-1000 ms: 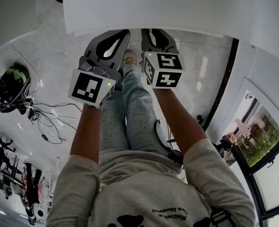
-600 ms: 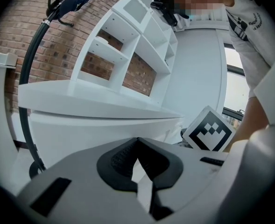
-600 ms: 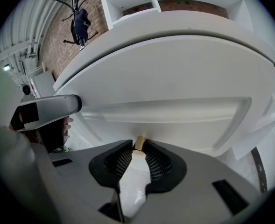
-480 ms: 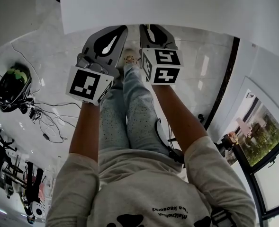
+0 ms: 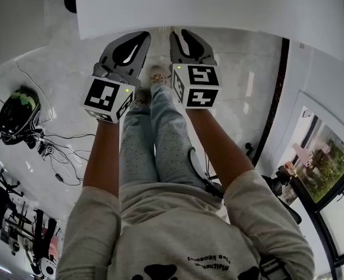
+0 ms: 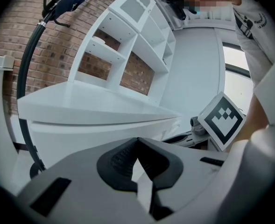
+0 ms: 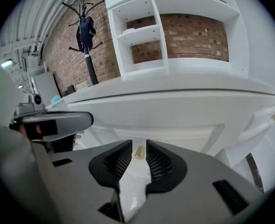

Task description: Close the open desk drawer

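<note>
The white desk top [image 5: 207,7] fills the top of the head view, and both grippers point at its near edge. My left gripper [image 5: 144,35] has its fingertips touching and holds nothing; in the left gripper view, the left gripper [image 6: 137,144] shows the pads meeting at the tip. My right gripper [image 5: 181,34] stands slightly open, with a narrow empty gap between the pads of the right gripper [image 7: 138,146]. Just ahead of it, a white drawer front [image 7: 174,129] hangs under the desk top [image 7: 184,94]. Neither gripper touches the desk.
A white shelf unit [image 7: 174,27] stands on the desk against a brick wall, a coat stand [image 7: 87,36] to its left. The person's legs and feet [image 5: 158,74] are below the grippers. A helmet [image 5: 17,112] and cables lie on the floor at left.
My right gripper has risen a little toward the desk edge. The left gripper stays beside it. Neither pair of jaws has visibly changed.
</note>
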